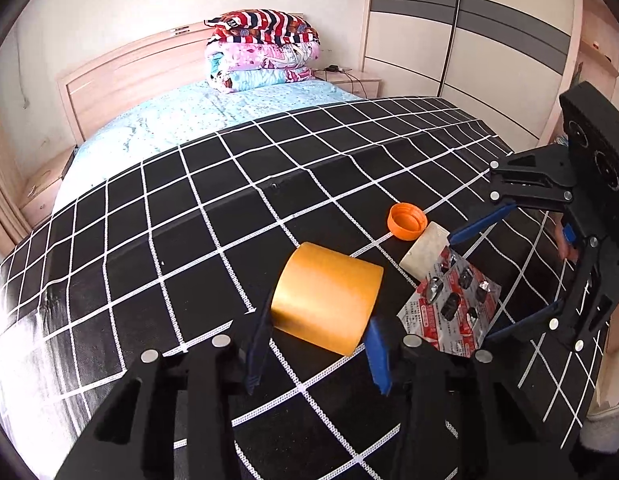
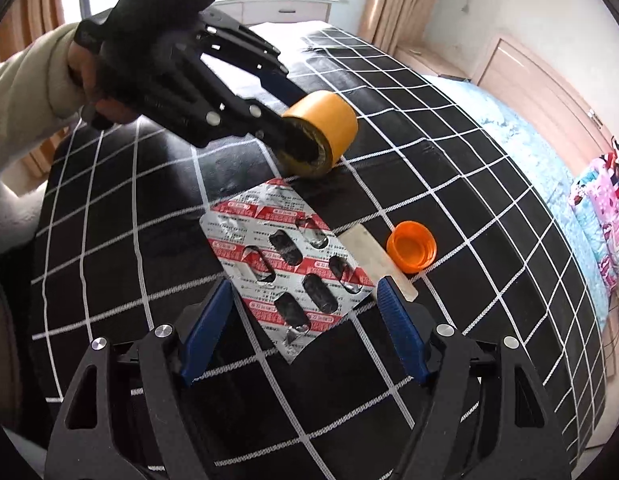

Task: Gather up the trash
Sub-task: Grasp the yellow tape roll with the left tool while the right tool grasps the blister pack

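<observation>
A yellow-orange tape roll (image 1: 325,300) lies on its side on the black checked blanket (image 1: 189,220). My left gripper (image 1: 317,344) is shut on it, with the blue pads (image 1: 377,356) against its two flat ends. The right wrist view shows the same roll (image 2: 329,120) between the left gripper's (image 2: 285,116) fingers. An emptied red-and-silver blister pack (image 2: 285,256) lies flat between the wide-apart pads of my open right gripper (image 2: 305,320), which do not touch it. Beside the pack are a pale flat slab (image 2: 373,252) and an orange bottle cap (image 2: 411,246), open side up.
Past the blanket the bed has a light blue sheet (image 1: 181,120), folded quilts (image 1: 265,52) against the headboard and a wardrobe (image 1: 469,40) on the right. A person's hand and cream sleeve (image 2: 25,92) hold the left gripper. Curtains and a window stand behind.
</observation>
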{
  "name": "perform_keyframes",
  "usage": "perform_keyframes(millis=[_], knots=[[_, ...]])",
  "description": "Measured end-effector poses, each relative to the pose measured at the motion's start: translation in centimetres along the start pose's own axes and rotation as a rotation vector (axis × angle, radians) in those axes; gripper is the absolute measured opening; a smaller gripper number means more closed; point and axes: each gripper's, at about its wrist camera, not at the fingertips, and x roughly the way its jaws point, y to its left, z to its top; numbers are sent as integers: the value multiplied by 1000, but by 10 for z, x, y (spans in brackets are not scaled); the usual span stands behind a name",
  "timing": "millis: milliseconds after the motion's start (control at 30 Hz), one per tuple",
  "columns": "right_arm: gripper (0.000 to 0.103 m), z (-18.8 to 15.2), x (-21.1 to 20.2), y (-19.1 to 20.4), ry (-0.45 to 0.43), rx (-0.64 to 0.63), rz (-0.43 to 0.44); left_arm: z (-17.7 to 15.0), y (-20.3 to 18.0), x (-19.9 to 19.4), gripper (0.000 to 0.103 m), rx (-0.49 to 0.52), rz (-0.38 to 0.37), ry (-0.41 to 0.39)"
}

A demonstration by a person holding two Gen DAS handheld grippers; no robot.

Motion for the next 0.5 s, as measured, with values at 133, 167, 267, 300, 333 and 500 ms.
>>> perform_keyframes(millis=[133,167,267,300,333,500], knots=[[79,1,-8,0,-20,-21,-17,-2,2,-6,40,6,19,-6],[79,2,-10,0,-29,-29,-4,-3,3,-8,40,5,21,-8],[79,10,-7,2,-33,-81,22,-5,5,-13,40,-2,19,-14],[79,14,-3,2,-24,-96,29,-7,4,-15,40,-4,20,-14],[79,17,1,3,-11,-114,38,-8,4,-16,40,-5,21,-14],[79,25,13,1,7,-143,65,-12,5,-25,40,-6,22,-17]])
